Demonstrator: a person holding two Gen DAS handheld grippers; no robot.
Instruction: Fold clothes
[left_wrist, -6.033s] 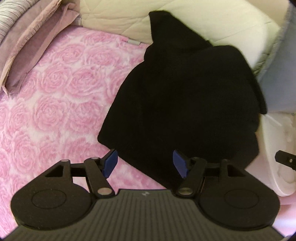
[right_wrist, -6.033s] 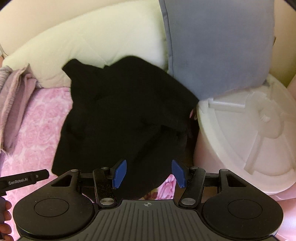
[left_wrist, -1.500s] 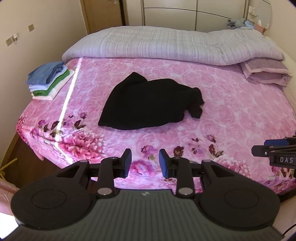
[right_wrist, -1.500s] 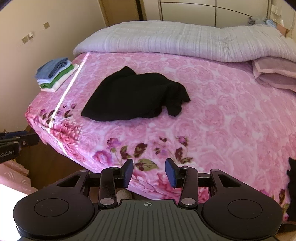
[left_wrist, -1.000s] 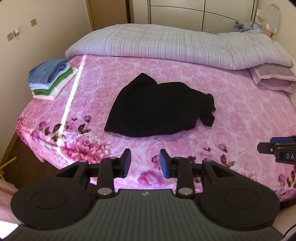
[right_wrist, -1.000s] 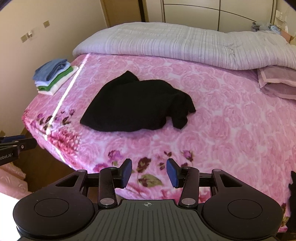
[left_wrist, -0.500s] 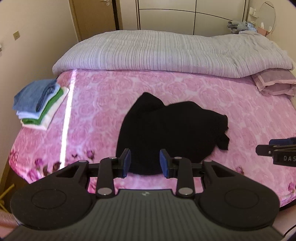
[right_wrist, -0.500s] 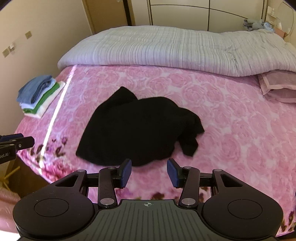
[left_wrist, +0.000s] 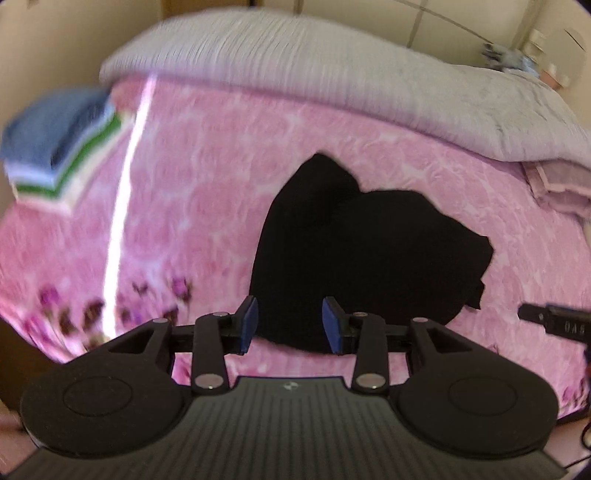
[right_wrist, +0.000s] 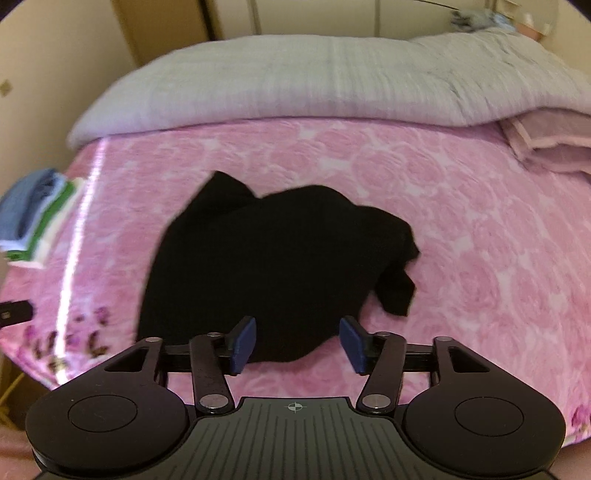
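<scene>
Approach | left hand-held gripper (left_wrist: 289, 325), right hand-held gripper (right_wrist: 297, 345): jaws just opening, empty | pinch black garment (right_wrist: 273, 266) near hem, spread flat on bed (right_wrist: 480, 258).

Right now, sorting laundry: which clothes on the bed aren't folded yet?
The black garment, crumpled mid-bed; the blue, green and white stack by the edge is folded.

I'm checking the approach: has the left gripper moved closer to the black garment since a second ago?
Yes. The left gripper has come in toward the black garment; its jaws, just opening, now frame the near hem, where pink bedspread showed before.
</scene>
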